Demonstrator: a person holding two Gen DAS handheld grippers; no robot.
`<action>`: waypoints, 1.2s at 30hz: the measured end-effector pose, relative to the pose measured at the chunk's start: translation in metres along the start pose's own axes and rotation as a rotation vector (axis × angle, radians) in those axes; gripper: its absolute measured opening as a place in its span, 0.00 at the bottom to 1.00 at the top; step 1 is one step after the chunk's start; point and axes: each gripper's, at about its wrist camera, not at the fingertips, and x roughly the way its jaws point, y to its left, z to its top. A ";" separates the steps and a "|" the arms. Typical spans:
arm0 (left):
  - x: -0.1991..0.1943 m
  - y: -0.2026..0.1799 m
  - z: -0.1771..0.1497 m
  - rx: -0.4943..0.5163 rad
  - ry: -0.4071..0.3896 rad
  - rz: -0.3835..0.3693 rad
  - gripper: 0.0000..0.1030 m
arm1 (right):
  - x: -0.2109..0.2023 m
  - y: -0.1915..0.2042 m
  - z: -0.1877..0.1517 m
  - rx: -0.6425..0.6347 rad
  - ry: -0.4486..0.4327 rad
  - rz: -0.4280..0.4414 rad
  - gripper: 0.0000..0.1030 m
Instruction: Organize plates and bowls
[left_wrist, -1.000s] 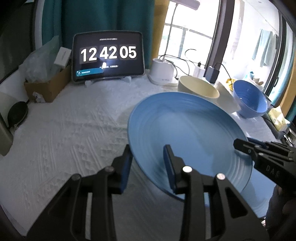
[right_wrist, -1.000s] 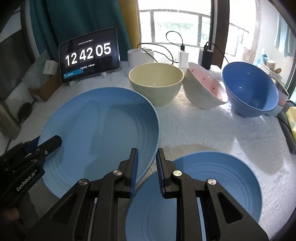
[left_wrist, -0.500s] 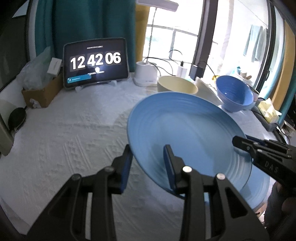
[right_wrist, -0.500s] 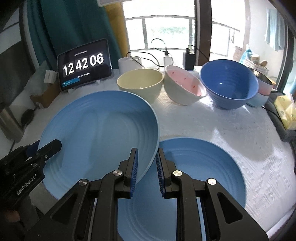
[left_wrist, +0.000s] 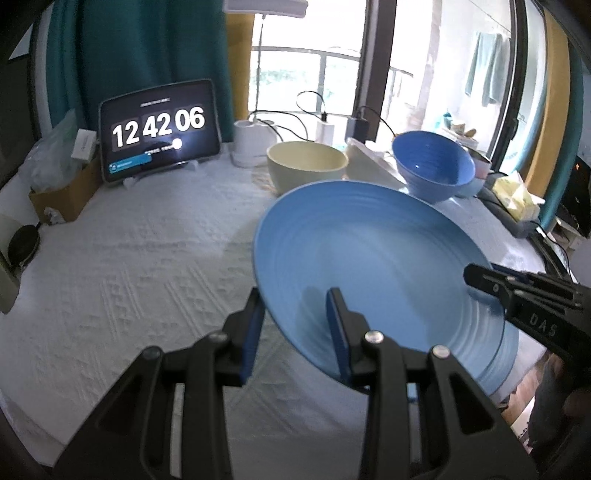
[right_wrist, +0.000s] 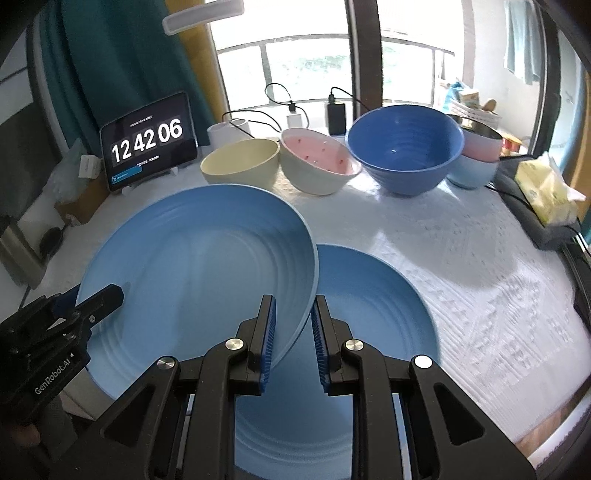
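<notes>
A large light-blue plate (left_wrist: 369, 266) is held in the air between both grippers. My left gripper (left_wrist: 295, 332) is shut on its left rim. My right gripper (right_wrist: 291, 332) is shut on its right rim (right_wrist: 295, 295). A second light-blue plate (right_wrist: 369, 306) lies on the white cloth below and to the right, partly covered by the held plate. At the back stand a cream bowl (right_wrist: 240, 162), a pink-lined bowl (right_wrist: 317, 162), a dark blue bowl (right_wrist: 404, 147) and stacked pink and pale blue bowls (right_wrist: 476, 155).
A tablet clock (right_wrist: 147, 142) stands at the back left beside a cardboard box (left_wrist: 62, 188). A white lamp base (left_wrist: 251, 146) and chargers with cables (right_wrist: 334, 114) sit by the window. A tissue pack (right_wrist: 546, 188) lies at the right edge.
Both grippers have lifted the held plate higher and carried it to the right, so it now overlaps the lower plate more. The clock went from 05 to 06.
</notes>
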 end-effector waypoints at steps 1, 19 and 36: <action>0.000 -0.003 -0.001 0.006 0.003 -0.002 0.34 | -0.002 -0.004 -0.002 0.007 -0.001 -0.001 0.21; 0.004 -0.055 -0.017 0.108 0.061 -0.042 0.34 | -0.017 -0.055 -0.026 0.089 -0.014 -0.035 0.21; 0.016 -0.081 -0.029 0.150 0.136 -0.048 0.35 | -0.016 -0.081 -0.043 0.134 0.008 -0.046 0.21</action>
